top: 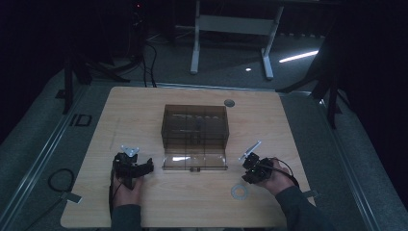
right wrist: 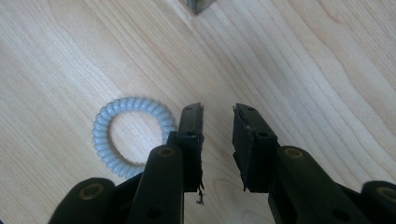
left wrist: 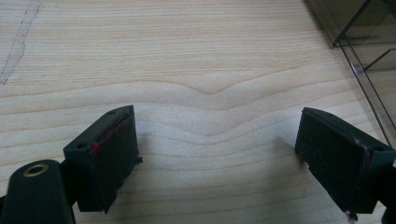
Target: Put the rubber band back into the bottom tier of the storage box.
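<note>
A pale coiled hair-tie ring lies on the wooden table near its front edge, just in front of my right gripper. In the right gripper view the ring sits left of the jaws, its right side hidden behind the left jaw. The right gripper has a narrow gap with only bare wood in it. My left gripper rests at the front left of the table. Its jaws stand wide open over bare wood.
A smoky clear plastic box with inner dividers stands mid-table, its lid folded down flat toward me between the two grippers. Its edge shows in the left gripper view. A round grommet sits behind the box.
</note>
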